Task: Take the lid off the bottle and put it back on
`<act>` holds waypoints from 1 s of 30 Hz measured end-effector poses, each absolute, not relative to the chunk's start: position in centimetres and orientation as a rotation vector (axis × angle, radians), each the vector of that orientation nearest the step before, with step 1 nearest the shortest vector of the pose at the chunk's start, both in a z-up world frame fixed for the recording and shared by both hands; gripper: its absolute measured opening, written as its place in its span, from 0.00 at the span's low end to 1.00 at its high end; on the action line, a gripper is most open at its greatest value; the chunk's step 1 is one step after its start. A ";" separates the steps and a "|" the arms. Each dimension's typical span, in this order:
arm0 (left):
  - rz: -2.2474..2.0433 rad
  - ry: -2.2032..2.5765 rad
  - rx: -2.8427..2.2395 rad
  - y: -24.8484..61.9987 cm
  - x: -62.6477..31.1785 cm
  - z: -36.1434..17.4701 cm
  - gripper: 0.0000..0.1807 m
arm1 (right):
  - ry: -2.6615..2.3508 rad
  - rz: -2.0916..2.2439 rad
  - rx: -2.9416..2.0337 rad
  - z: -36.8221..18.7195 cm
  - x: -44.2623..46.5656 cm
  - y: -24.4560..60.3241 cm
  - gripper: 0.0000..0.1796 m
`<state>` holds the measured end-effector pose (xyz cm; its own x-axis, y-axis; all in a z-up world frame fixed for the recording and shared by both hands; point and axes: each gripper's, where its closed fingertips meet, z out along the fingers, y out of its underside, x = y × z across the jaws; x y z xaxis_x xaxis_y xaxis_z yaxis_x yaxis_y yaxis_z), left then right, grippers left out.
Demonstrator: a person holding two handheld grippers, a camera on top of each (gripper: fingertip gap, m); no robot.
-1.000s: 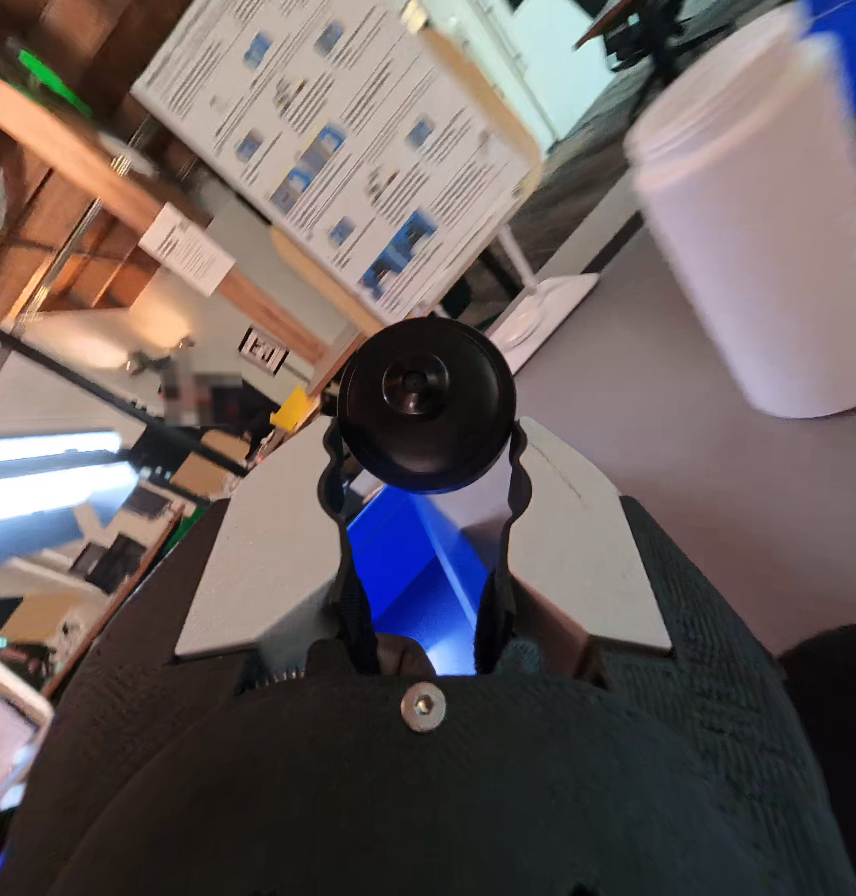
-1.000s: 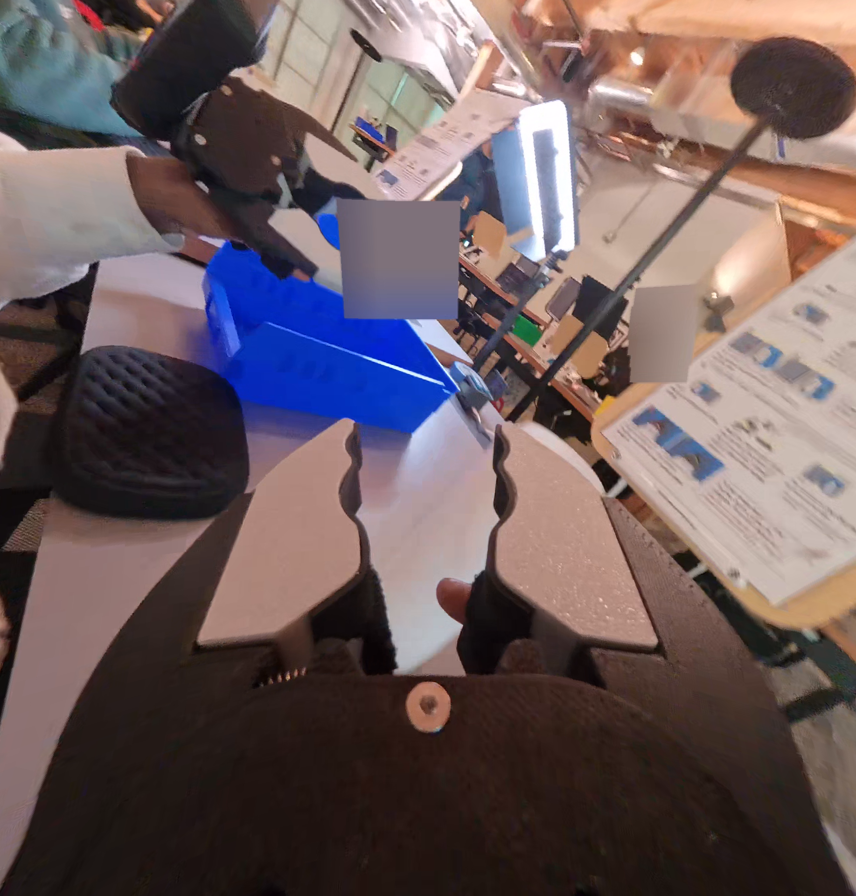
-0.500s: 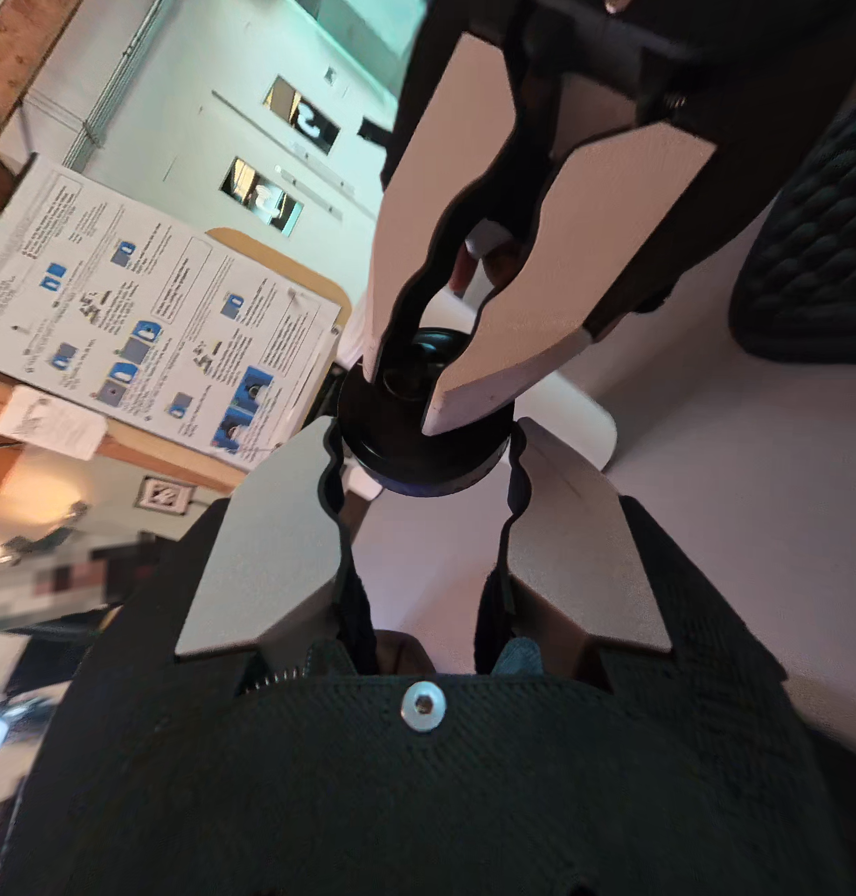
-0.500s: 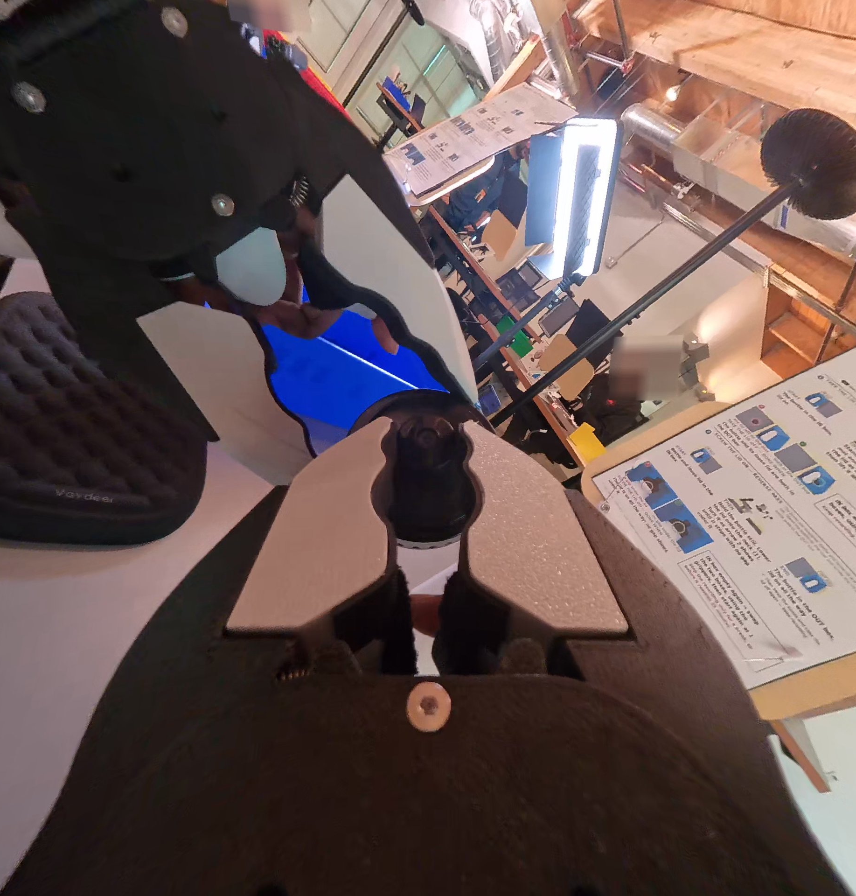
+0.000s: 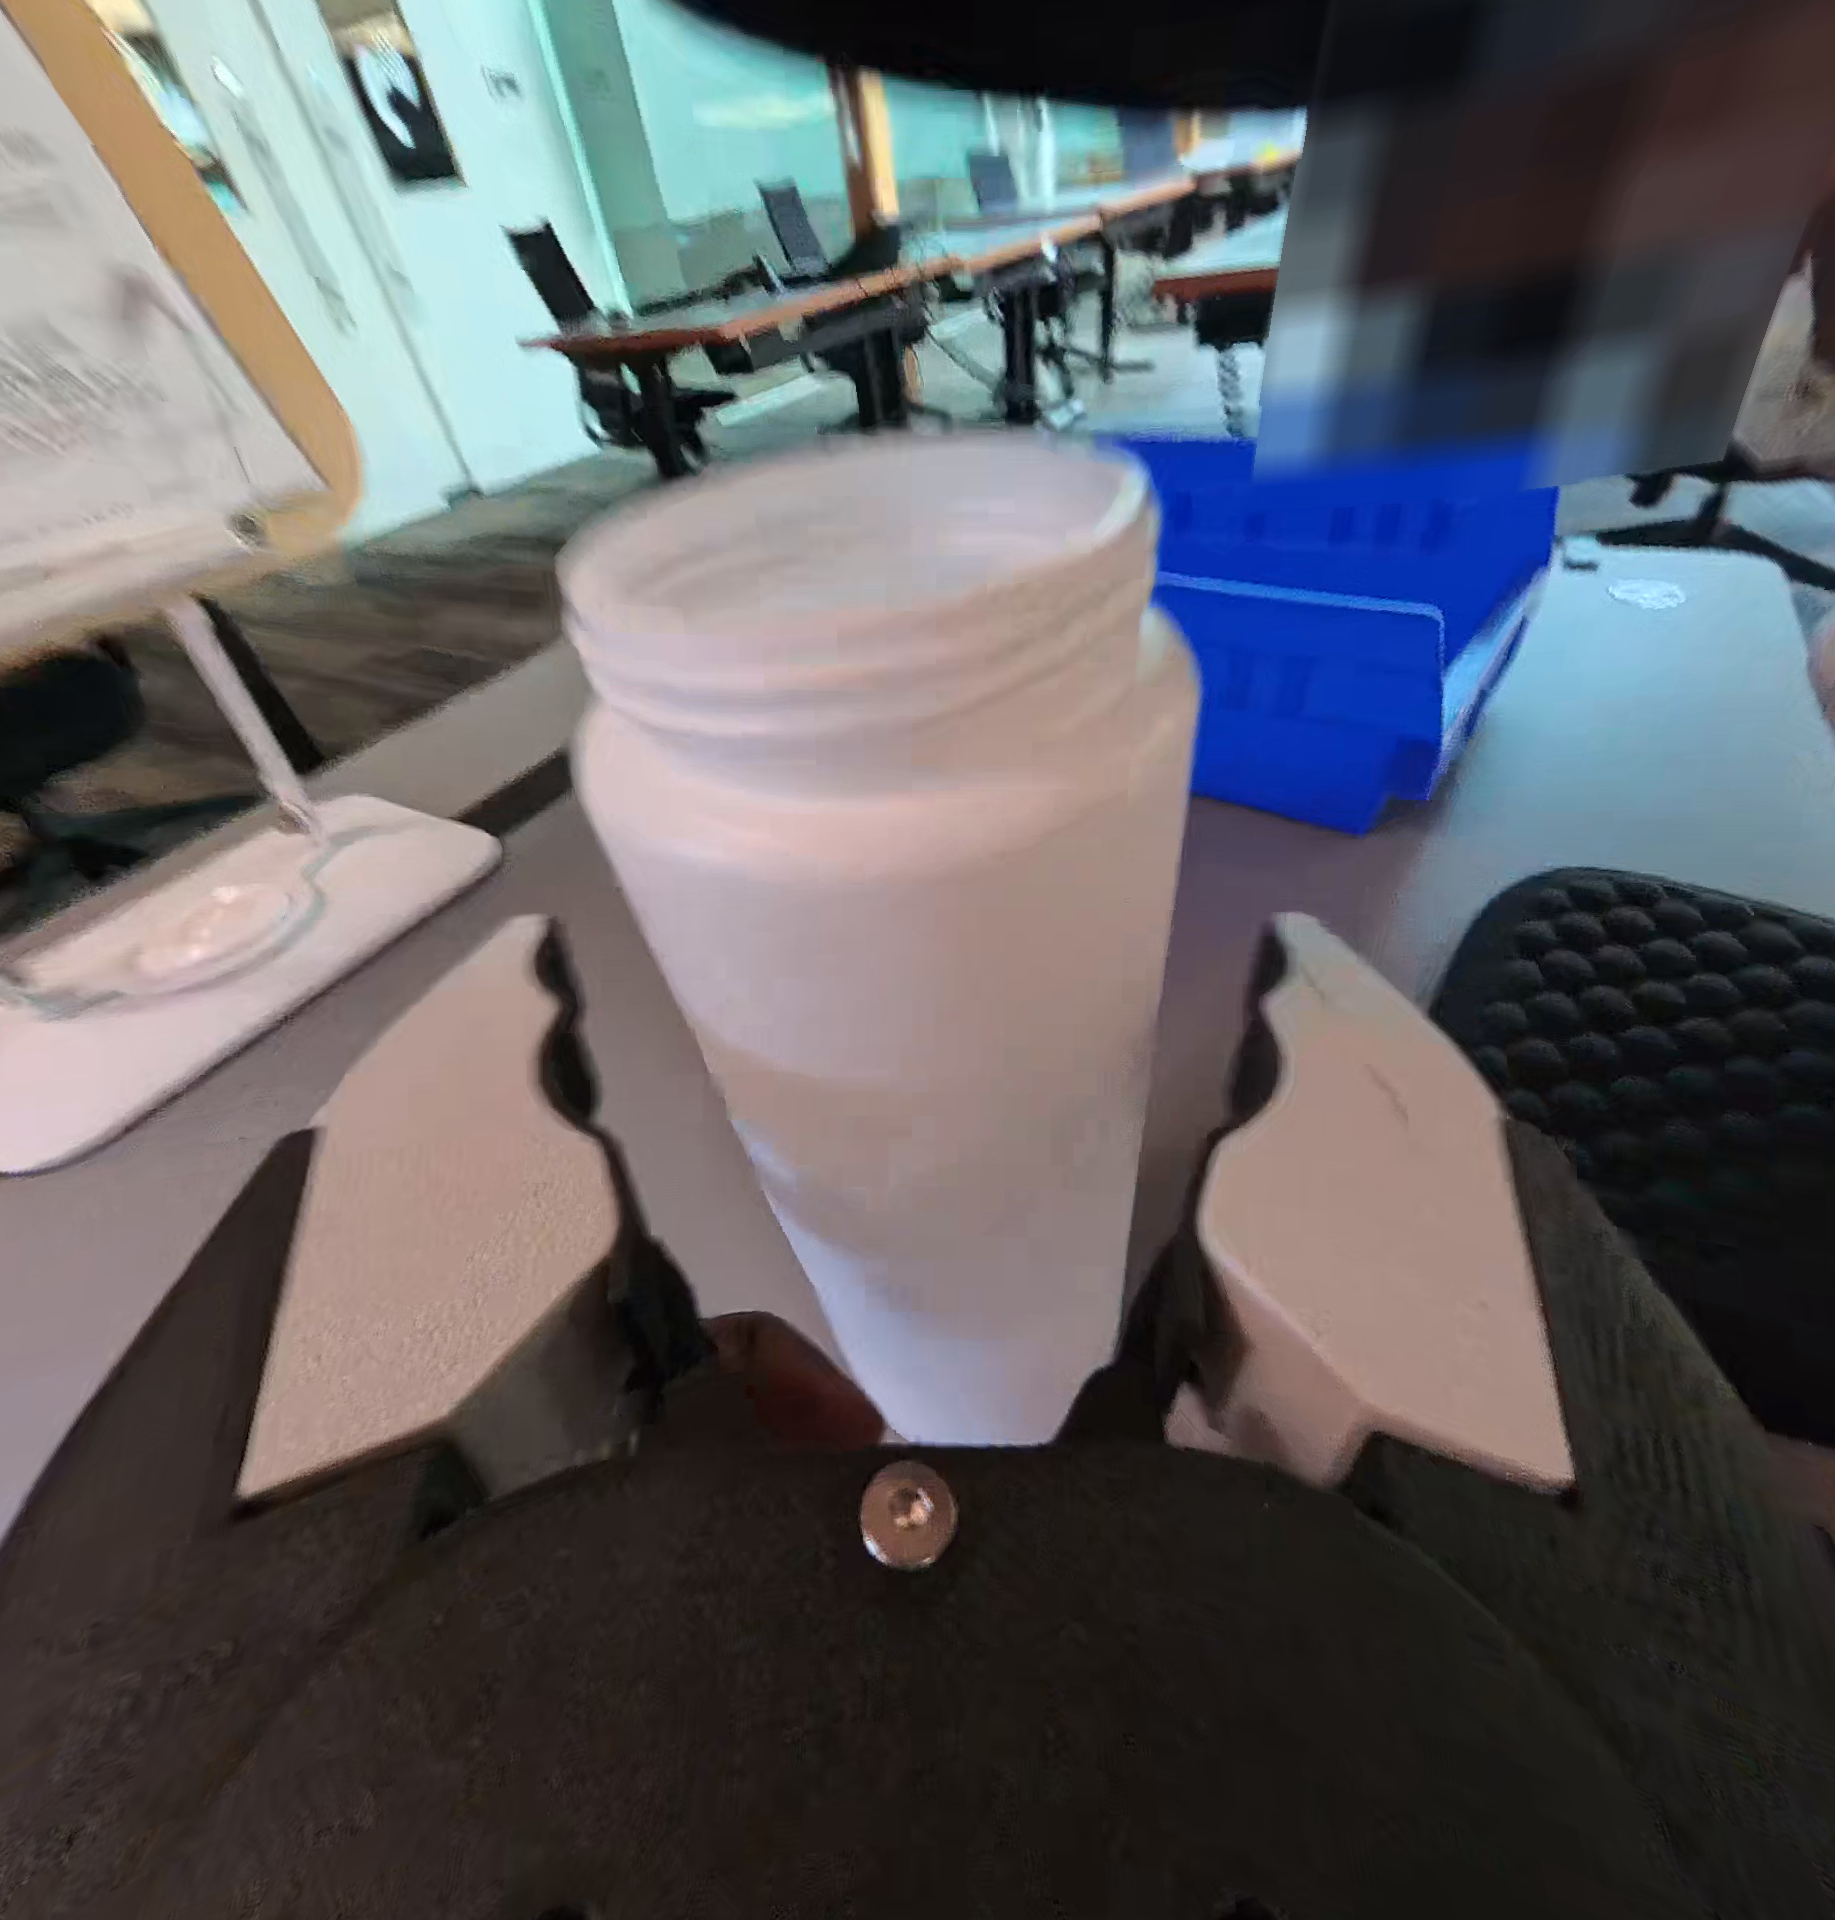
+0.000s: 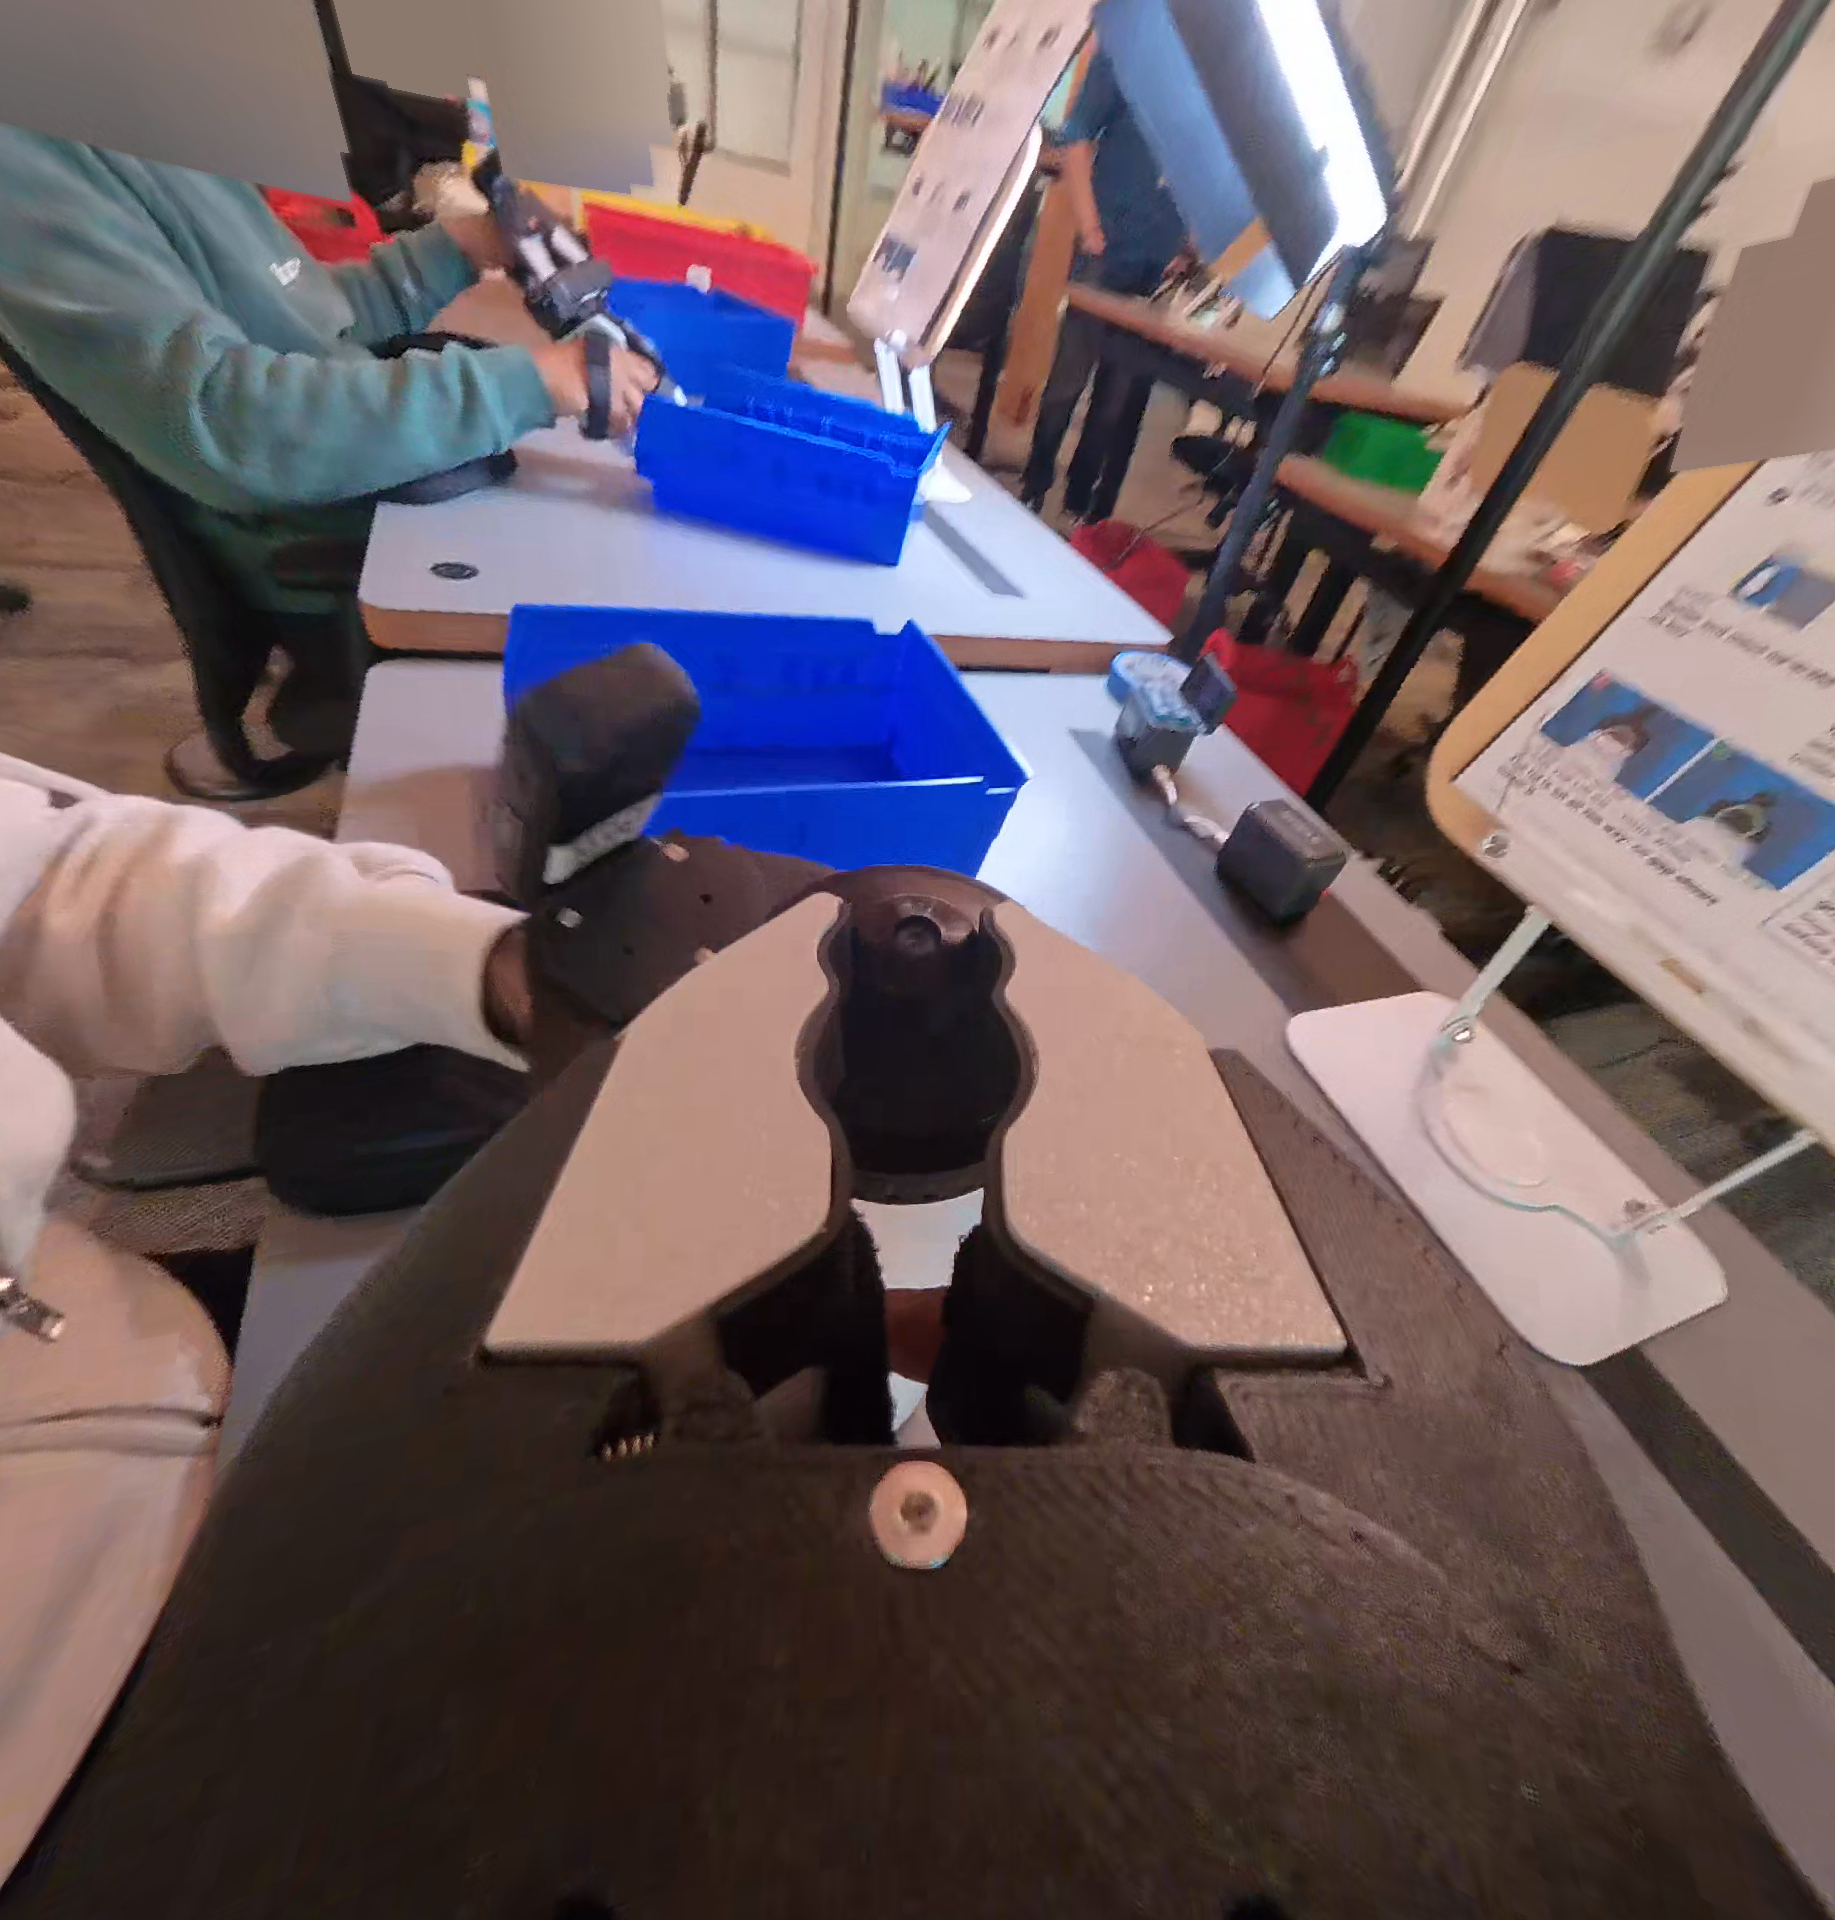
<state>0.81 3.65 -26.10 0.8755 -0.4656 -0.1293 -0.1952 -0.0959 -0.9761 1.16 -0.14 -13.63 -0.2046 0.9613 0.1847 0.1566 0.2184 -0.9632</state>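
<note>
Between the spread fingers of the left gripper, a bottle of matt, milky white plastic is seen, its open neck ridged with moulded threads. The fingers are faced with pale grey plates of fine, grainy texture, set on a black body of rough, layered plastic with a bright metal screw. Past the bottle to the right, a glossy blue plastic bin is seen; nearer on that side, a black pad of dimpled, cloth-like surface. In the closed right gripper, a smooth, faintly shiny black plastic lid is clamped. The table beyond it appears smooth, matt grey.
</note>
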 end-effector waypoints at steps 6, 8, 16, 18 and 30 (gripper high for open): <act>-0.378 0.556 -1.778 3.2 1.8 -29.4 0.48 | -1.695 1.140 -1.205 -14.8 0.1 0.5 0.13; -0.383 0.581 -1.788 2.4 2.0 -29.4 0.48 | -1.712 1.141 -1.214 -15.1 0.1 0.4 0.13; -0.399 0.595 -1.764 1.6 2.5 -29.4 0.48 | -1.767 1.084 -1.248 -17.4 -0.2 -0.4 0.13; -0.400 0.593 -1.759 1.6 2.5 -29.4 0.48 | -1.762 1.079 -1.260 -17.5 -0.2 -0.4 0.13; -0.410 0.585 -1.751 1.6 2.7 -29.4 0.48 | -1.701 0.868 -1.315 -17.9 -0.5 -0.1 0.13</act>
<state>2.67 1.60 -29.39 0.8125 -0.5822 -0.0299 -0.1708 -0.1887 -0.9671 -0.47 -0.15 -17.90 -0.1396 0.9736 0.1808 0.4246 0.2238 -0.8773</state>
